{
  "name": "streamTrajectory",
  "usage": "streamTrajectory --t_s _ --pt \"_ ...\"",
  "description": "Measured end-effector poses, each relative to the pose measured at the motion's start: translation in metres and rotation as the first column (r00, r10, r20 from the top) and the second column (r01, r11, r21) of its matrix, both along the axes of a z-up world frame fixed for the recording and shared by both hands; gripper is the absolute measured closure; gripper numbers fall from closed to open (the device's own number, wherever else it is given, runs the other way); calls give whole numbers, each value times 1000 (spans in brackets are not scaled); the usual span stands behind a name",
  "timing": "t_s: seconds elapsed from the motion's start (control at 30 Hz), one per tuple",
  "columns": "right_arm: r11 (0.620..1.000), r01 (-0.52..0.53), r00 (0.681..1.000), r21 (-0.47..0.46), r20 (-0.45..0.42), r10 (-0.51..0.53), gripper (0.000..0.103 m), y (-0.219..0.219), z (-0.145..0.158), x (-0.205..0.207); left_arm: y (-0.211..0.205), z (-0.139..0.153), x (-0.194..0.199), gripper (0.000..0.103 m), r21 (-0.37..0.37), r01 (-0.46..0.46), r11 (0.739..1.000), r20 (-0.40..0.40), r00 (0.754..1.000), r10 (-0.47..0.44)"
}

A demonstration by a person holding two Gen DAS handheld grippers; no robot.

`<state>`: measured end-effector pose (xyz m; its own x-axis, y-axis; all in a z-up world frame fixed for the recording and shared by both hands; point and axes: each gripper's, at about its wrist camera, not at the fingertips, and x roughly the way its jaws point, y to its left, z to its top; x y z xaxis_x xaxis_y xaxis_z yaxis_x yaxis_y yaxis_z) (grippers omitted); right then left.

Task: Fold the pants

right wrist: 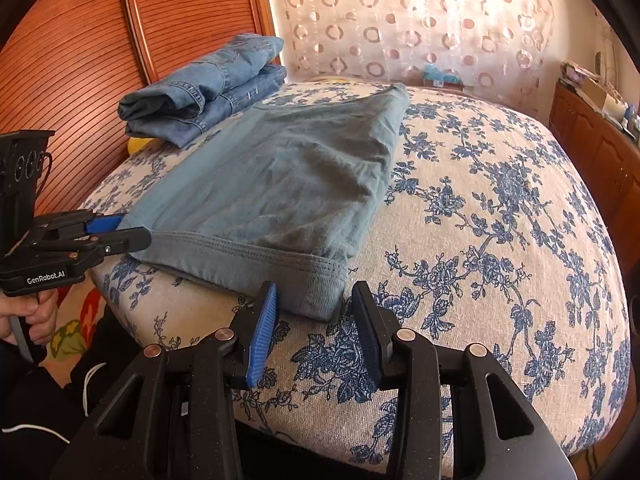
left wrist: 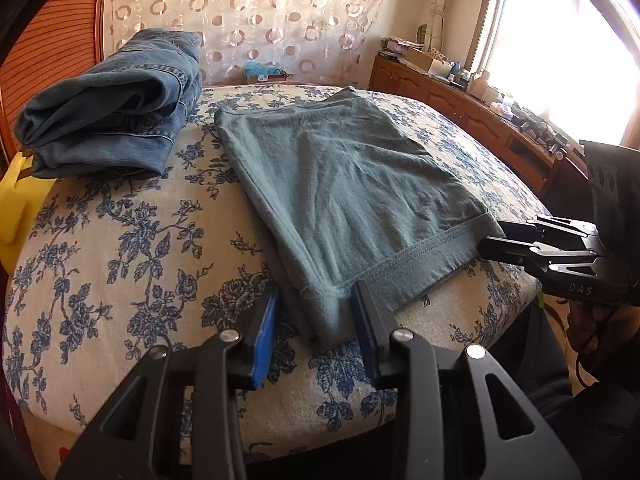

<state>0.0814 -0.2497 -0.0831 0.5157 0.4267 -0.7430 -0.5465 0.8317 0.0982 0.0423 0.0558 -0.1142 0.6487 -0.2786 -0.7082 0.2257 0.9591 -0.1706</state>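
Note:
Grey-green pants (left wrist: 340,168) (right wrist: 280,176) lie folded flat on the floral bed (left wrist: 120,240) (right wrist: 480,240), with the ribbed waistband along the near edge. My left gripper (left wrist: 316,292) (right wrist: 132,226) straddles the waistband's near left corner. The cloth lies slack between the blue pads, and a gap shows beside the left pad. My right gripper (right wrist: 315,288) (left wrist: 494,238) straddles the near right corner the same way, with space left at its right finger. Neither corner is lifted or bunched.
Folded blue jeans (left wrist: 112,120) (right wrist: 208,84) sit at the bed's far left by the slatted wooden headboard (right wrist: 60,80). A yellow object (left wrist: 16,200) pokes out beside them. A cluttered wooden cabinet (left wrist: 460,108) runs along the right under the window. A hand (right wrist: 36,316) holds the left gripper's handle.

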Motion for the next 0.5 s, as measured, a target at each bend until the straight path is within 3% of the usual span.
streamTrajectory --t_s 0.13,0.3,0.37,0.5 --pt "1000 -11 1000 -3 0 11 66 1 0 -2 0 -1 -2 69 3 -3 1000 0 1000 3" --pt "1000 -20 1000 6 5 20 80 0 0 -2 -1 -1 -4 70 2 -10 1000 8 1000 10" --pt "999 -28 1000 26 -4 28 90 -3 1 -2 -1 -1 -6 79 -14 -4 1000 10 1000 4" --pt "998 -52 999 40 -12 53 96 -4 4 -4 -2 3 -9 88 -28 13 1000 11 1000 -13"
